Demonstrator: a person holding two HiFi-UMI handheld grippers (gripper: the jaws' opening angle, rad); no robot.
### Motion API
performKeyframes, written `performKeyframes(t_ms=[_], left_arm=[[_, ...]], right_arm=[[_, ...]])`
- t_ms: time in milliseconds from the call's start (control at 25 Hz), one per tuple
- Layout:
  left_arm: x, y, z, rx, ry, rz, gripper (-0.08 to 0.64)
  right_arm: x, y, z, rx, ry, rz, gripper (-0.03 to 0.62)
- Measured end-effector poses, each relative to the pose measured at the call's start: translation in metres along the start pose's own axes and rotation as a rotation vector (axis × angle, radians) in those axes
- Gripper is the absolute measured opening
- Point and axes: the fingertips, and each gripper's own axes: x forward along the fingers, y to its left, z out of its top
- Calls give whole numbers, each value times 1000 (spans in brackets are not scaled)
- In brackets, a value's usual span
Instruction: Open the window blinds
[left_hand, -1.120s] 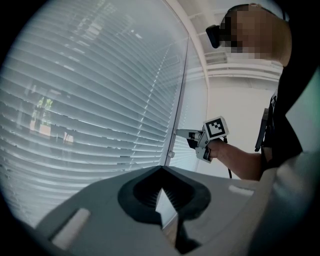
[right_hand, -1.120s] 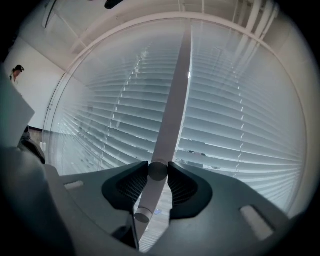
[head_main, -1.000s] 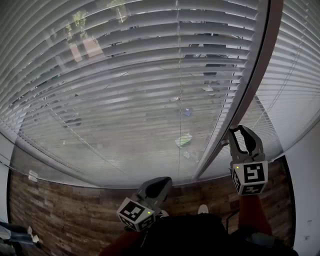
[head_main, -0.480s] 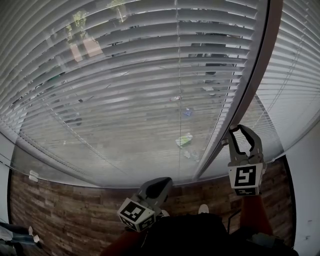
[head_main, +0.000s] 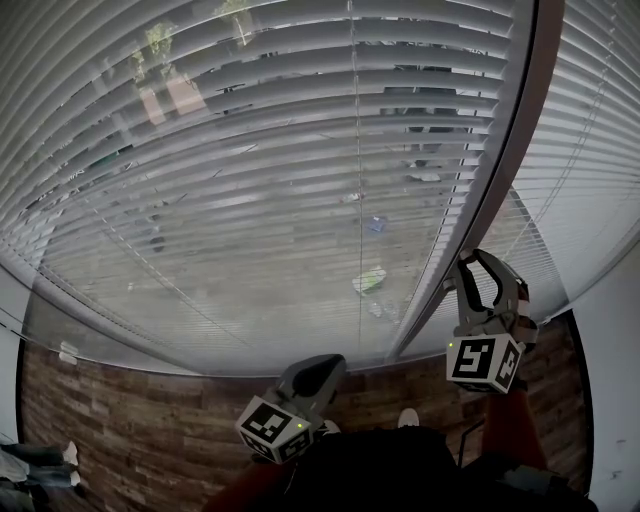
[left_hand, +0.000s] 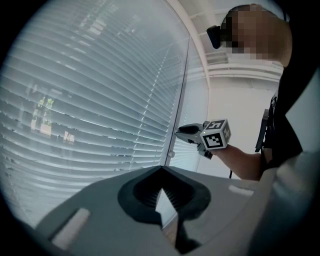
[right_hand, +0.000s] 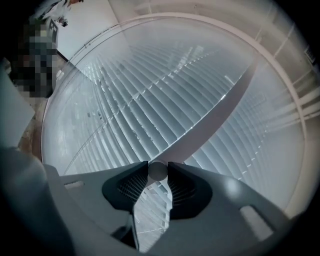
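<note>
floor (head_main: 130, 420): brown wood planks, near | wall (head_main: 615, 340): white, plain, right | small white object (head_main: 66, 352): on floor, far left

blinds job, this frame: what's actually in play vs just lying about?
In play:
- blinds
- wand, clamped in right gripper

Lying about:
- left gripper, shut, empty, held low
- white scrap on floor
- green thing beyond the blinds

White horizontal-slat window blinds (head_main: 250, 150): slats tilted part-open, hanging ahead of jaws. Grey round-tipped control rod (right_hand: 157, 171) pinched between right gripper (right_hand: 158, 166) jaws.
</note>
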Motion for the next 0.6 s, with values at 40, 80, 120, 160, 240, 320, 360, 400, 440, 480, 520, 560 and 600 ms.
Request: performKeyframes(t_ms=[40, 80, 120, 160, 240, 320, 360, 400, 440, 480, 520, 560, 600], left_arm=[[1, 0, 0, 0, 0, -1, 0], [2, -1, 1, 0, -1, -2, 0], [2, -1, 1, 1, -3, -3, 0], [3, -2, 1, 0, -3, -4, 0], [3, -2, 1, -1, 1, -3, 0], [3, -2, 2, 0, 10, 1, 0], [3, -2, 2, 2, 10, 1, 0], [3, -3, 3, 3, 9, -1, 0], [3, -3, 3, 4, 8, -2, 0], [3, -3, 3, 2, 7, -4, 0], [4, -3, 2, -1, 4, -7, 0], [4, -3, 1, -8, 0, -11, 0], [4, -3, 0, -16, -2, -15, 0]], right_arm=[[0, 0, 0, 7, -3, 3, 147], [0, 0, 0, 25, -9, 7, 147], [0, -1, 1, 57, -19, 14, 150], [-1, -2, 2, 110, -35, 22, 152], [-2, -5, 5, 268, -82, 39, 162], [-4, -9, 3, 423, -106, 66, 174], [-4, -10, 1, 496, -112, 85, 180], [-4, -11, 0, 576, -122, 105, 187], [-5, -11, 0, 662, -136, 126, 190], [-5, -12, 0, 750, -149, 146, 193], [-5, -12, 0, 834, -161, 165, 193], [-4, -12, 0, 907, -167, 182, 198], [-3, -12, -2, 962, -167, 193, 199]])
